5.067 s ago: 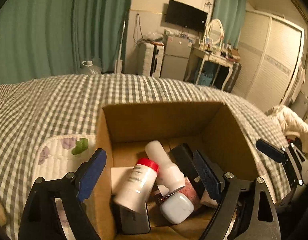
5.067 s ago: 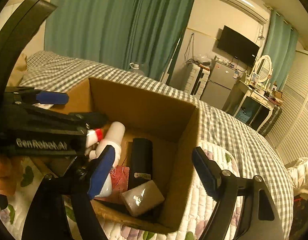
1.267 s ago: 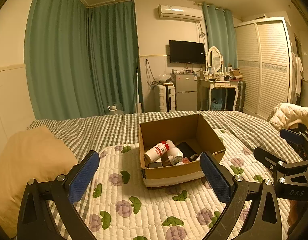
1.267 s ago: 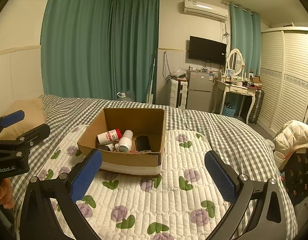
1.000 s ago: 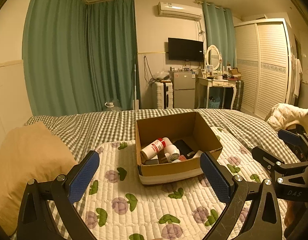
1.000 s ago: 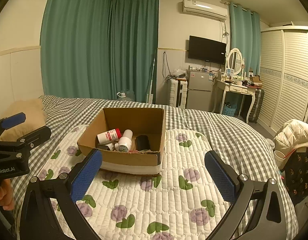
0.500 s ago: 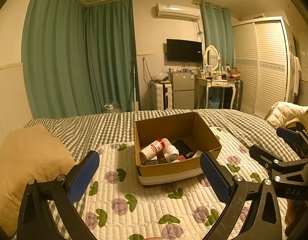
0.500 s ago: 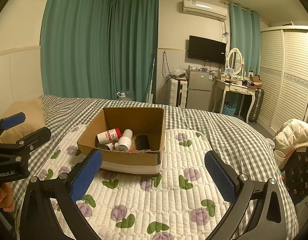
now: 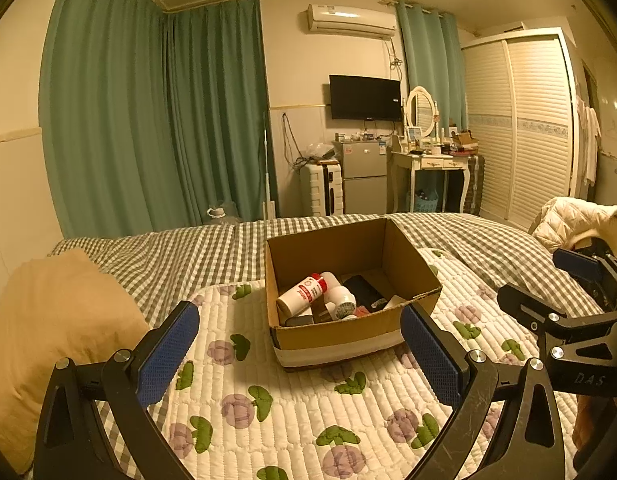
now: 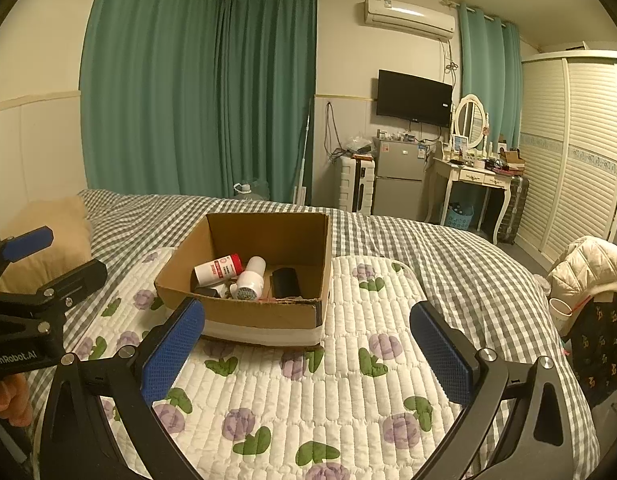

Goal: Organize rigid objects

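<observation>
While both are held level above the quilt [image 9: 292, 412] on the bed, well back from the cardboard box [image 9: 340, 332] of bottles, the left gripper [image 9: 300, 354] and right gripper [image 10: 308, 344] point at it, jaws spread wide, grasping nothing.

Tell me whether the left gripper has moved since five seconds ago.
Yes. The left gripper, then down inside the cardboard box, is now pulled back, short of it.

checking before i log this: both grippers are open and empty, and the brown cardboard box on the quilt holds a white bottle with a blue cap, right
One detail is wrong: the white bottle in the brown cardboard box has a red cap, not blue, as the right wrist view shows. The rest holds: the left gripper and right gripper are open and empty, and the box sits on the quilt.
</observation>
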Tool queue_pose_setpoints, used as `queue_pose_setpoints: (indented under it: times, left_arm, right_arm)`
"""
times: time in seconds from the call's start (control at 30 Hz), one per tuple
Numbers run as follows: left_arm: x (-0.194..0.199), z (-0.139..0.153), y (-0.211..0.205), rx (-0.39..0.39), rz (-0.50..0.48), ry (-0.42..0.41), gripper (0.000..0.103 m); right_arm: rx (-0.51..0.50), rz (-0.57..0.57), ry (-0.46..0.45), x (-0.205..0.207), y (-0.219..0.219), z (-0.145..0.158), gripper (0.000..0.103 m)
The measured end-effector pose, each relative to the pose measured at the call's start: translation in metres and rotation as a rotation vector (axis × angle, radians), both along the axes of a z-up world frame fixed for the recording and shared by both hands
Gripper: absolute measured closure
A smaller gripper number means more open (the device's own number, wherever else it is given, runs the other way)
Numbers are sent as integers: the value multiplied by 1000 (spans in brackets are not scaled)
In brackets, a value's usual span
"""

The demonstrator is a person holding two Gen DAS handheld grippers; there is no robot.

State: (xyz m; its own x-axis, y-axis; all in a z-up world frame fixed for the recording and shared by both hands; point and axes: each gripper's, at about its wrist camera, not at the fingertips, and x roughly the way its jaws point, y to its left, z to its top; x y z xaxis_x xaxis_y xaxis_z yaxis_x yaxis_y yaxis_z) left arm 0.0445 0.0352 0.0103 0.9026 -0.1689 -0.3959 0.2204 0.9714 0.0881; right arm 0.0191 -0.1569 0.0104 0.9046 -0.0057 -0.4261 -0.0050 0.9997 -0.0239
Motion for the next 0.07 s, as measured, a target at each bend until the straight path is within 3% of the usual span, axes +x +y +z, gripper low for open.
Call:
queue_pose_setpoints:
  times: [0.07]
  left_arm:
    - [0, 0, -1, 4, 2, -1, 0]
  right_arm:
    - [-1, 0, 0, 0, 0, 0, 0]
